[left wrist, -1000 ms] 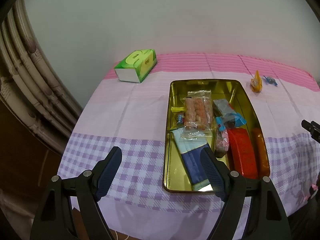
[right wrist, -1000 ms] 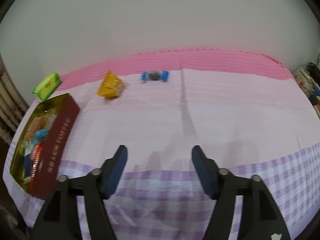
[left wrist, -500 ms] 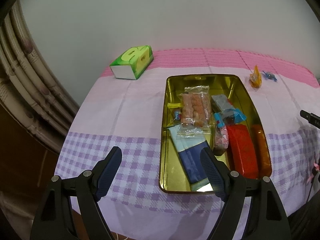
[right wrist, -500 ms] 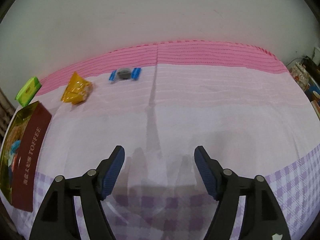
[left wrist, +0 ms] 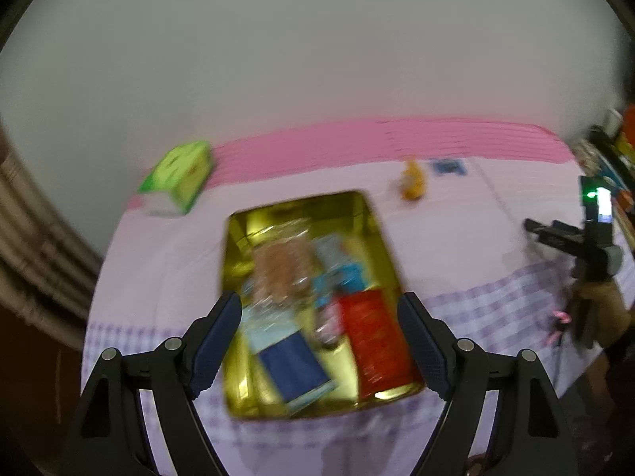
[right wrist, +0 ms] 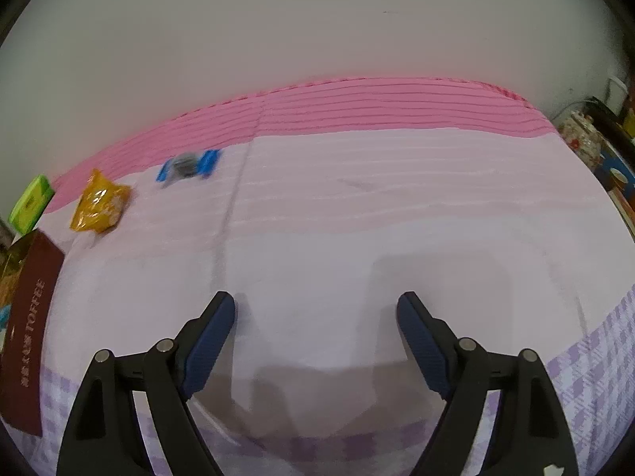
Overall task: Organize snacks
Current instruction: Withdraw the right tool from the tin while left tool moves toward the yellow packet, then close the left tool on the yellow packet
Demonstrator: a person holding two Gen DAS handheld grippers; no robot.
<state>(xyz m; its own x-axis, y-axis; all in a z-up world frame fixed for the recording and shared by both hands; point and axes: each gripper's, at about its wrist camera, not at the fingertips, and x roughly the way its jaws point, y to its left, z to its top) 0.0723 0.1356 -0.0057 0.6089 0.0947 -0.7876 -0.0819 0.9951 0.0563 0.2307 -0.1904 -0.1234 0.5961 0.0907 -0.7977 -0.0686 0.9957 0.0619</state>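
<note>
A gold tin lies on the pink cloth with several snacks in it: a red pack, a blue pack and a clear bag of biscuits. My left gripper hangs open above its near half, holding nothing. In the right wrist view the tin's dark red side shows at the left edge. A yellow snack packet and a blue-wrapped candy lie loose at the far left. My right gripper is over bare cloth, its jaws opening with nothing between them.
A green tissue box stands at the back left by the wall. The other gripper and the hand holding it show at the right edge of the left wrist view. Clutter sits beyond the table's right end.
The left view has swung right and blurred, bringing the tin between its fingers. The right gripper has moved right and lower over the cloth, and its jaws have spread wider.
</note>
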